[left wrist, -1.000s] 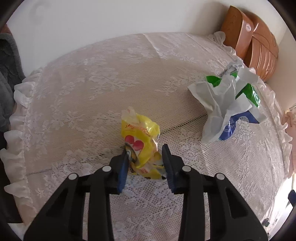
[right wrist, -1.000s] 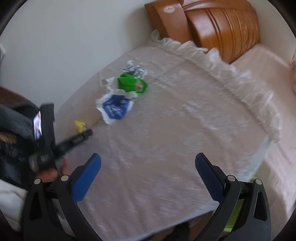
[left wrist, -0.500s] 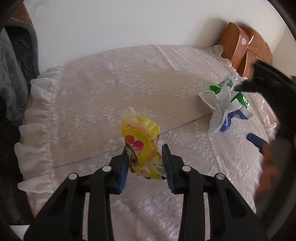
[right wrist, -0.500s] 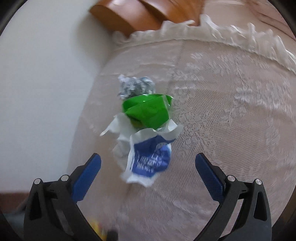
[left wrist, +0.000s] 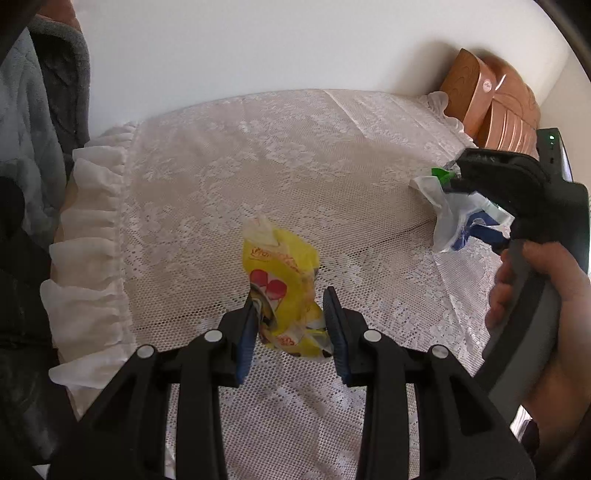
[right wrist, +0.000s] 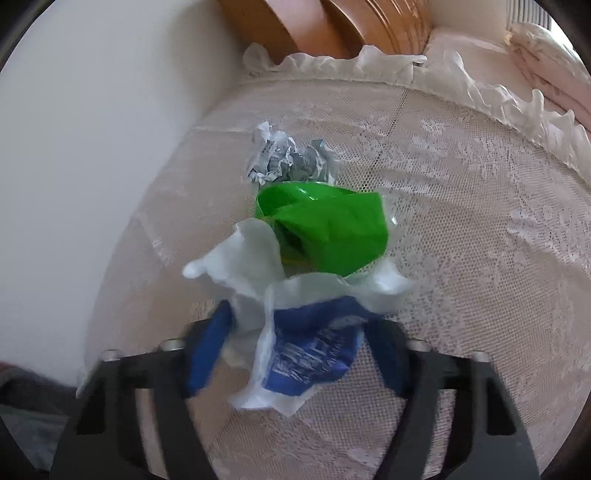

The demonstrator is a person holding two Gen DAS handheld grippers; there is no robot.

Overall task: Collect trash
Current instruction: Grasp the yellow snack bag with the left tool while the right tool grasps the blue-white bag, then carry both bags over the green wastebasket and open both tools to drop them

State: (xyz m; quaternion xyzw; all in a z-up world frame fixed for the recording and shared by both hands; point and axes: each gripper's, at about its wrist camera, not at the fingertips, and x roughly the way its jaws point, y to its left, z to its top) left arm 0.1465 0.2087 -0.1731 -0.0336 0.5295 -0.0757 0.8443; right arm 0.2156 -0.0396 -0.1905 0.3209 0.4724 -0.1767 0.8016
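Observation:
My left gripper [left wrist: 291,328] is shut on a crumpled yellow snack wrapper [left wrist: 284,280] and holds it over the lace cloth. In the right wrist view, a white, blue and green plastic bag [right wrist: 306,295] lies on the lace-covered table [right wrist: 480,240], with a crumpled silver wrapper [right wrist: 288,158] just behind it. My right gripper [right wrist: 299,354] has its blue fingers on either side of the bag's blue end, partly closed and blurred. The right gripper [left wrist: 476,206] also shows in the left wrist view, at the bag [left wrist: 447,218].
The table stands against a white wall [right wrist: 92,147]. A brown wooden headboard [right wrist: 332,26] and a pink bed [right wrist: 546,55] lie beyond its far ruffled edge. Grey fabric [left wrist: 33,129] hangs left of the table in the left wrist view.
My right gripper has swung down to the plastic bag and its fingers have closed in around the blue end. My left gripper has kept hold of the yellow wrapper and lifted slightly.

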